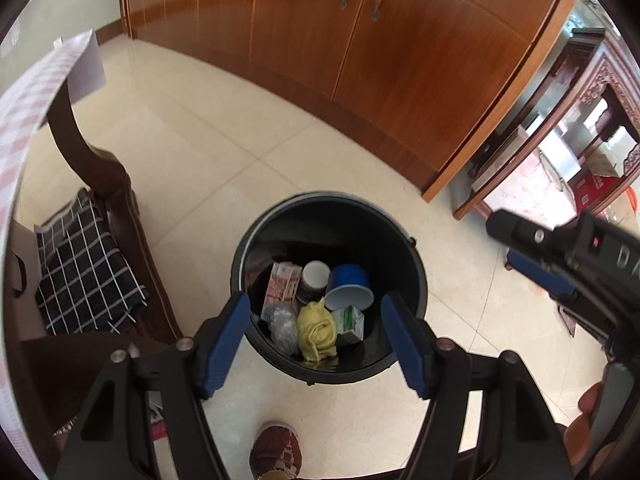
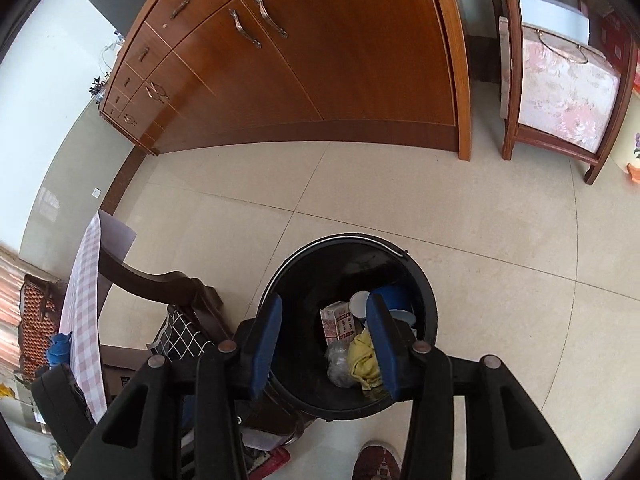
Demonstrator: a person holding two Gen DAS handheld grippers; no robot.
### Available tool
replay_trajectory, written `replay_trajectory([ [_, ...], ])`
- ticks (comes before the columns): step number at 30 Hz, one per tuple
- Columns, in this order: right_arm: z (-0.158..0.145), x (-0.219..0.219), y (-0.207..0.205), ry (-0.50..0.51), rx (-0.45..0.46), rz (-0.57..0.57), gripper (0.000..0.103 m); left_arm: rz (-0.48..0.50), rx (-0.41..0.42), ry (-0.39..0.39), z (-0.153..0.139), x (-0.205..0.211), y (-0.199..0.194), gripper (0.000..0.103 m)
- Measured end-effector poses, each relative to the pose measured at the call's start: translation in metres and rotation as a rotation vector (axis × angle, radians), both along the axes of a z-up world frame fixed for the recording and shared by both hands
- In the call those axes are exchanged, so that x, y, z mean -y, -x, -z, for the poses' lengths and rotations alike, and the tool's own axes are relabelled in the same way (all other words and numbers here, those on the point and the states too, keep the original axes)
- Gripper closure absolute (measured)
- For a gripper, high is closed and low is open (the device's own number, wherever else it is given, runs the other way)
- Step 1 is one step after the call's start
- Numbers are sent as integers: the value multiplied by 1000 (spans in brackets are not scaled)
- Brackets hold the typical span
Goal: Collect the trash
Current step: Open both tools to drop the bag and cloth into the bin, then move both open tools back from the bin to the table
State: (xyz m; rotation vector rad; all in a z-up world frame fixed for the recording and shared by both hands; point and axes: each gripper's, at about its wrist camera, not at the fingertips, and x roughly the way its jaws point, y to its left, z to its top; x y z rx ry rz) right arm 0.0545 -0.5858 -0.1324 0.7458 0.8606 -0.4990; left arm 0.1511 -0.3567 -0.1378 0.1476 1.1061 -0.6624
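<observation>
A black bin (image 1: 256, 236) stands on the tiled floor right under both grippers. Inside it lie a red-and-white carton (image 1: 280, 288), a white-lidded jar (image 1: 315, 280), a blue cup (image 1: 348, 288) on its side, a crumpled yellow wad (image 1: 316, 332), a green-and-white carton (image 1: 350, 324) and clear plastic (image 1: 282, 322). My left gripper (image 1: 315, 304) hangs open over the bin's mouth, nothing between its blue pads. My right gripper (image 2: 325, 304) is also open and empty above the bin (image 2: 304, 256), with the yellow wad (image 2: 362, 356) and red carton (image 2: 340, 320) below it.
A dark wooden chair with a black checked cushion (image 1: 84, 264) stands left of the bin, under a pink checked tablecloth (image 1: 24, 120). A brown cabinet (image 1: 400, 40) lines the far wall. A carved side table (image 2: 560, 92) is right. A person's shoe (image 1: 276, 448) is near the bin.
</observation>
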Motion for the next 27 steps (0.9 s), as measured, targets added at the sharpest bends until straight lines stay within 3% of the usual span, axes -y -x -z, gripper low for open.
replay_trajectory([
  [7,-45,-18,43,116,34,29,50,47,24,93,-34,-13,14,33],
  [13,-75,-27,69,167,79,40,47,66,94,132,-65,-31,30,33],
  [18,-85,-48,62,134,129,-18,43,-24,153,133,-84,-71,25,33],
  [27,-93,-132,14,141,194,-246,43,-277,266,95,-103,-176,5,33],
])
